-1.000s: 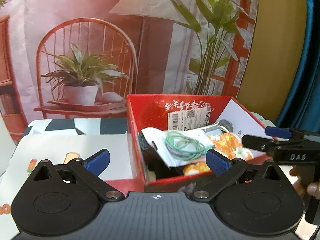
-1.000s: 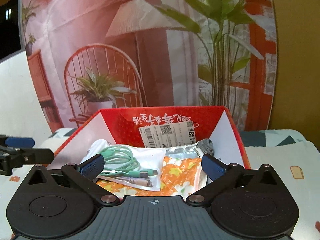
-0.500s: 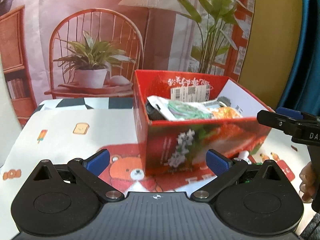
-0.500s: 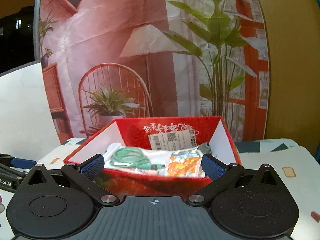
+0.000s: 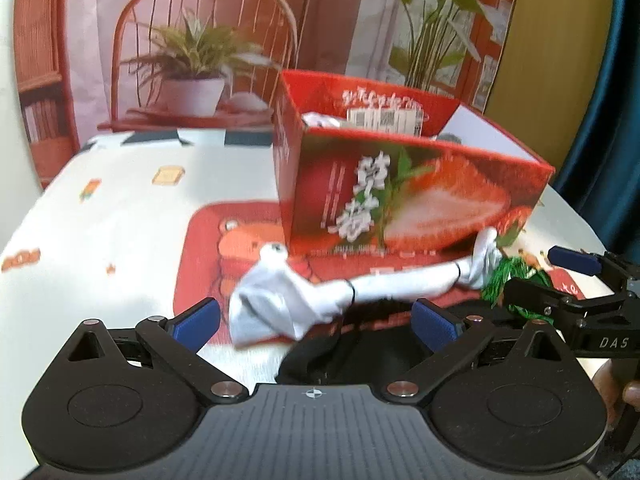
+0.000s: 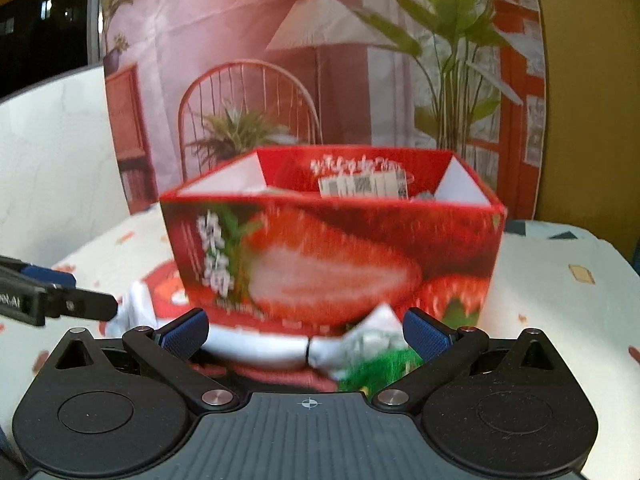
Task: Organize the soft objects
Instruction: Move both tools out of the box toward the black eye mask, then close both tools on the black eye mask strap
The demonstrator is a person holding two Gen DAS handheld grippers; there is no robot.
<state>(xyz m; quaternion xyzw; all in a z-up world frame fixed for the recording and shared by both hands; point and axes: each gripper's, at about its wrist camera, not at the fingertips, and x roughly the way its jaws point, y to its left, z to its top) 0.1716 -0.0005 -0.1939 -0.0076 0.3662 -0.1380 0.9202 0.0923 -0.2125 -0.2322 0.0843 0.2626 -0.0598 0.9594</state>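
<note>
A red strawberry-print box (image 5: 400, 192) stands on the table; it also shows in the right wrist view (image 6: 332, 252). In front of it lies a long white cloth tied with black bands (image 5: 320, 292), also seen in the right wrist view (image 6: 264, 344). A green fluffy item (image 5: 508, 276) lies at its right end and shows in the right wrist view (image 6: 380, 368). A black soft item (image 5: 360, 344) lies nearest me. My left gripper (image 5: 316, 320) is open above the white cloth and black item. My right gripper (image 6: 306, 330) is open over the cloth and green item.
The table wears a white cloth with a red bear print (image 5: 120, 208). The box holds a white bag and a barcode label (image 5: 384, 120). A printed backdrop with chair and plant (image 5: 192, 52) stands behind. The right gripper also appears at the right of the left wrist view (image 5: 560, 280).
Both grippers have pulled back from above the box and dropped low in front of it. The white cloth, green item and black item have come into view. Both stay open.
</note>
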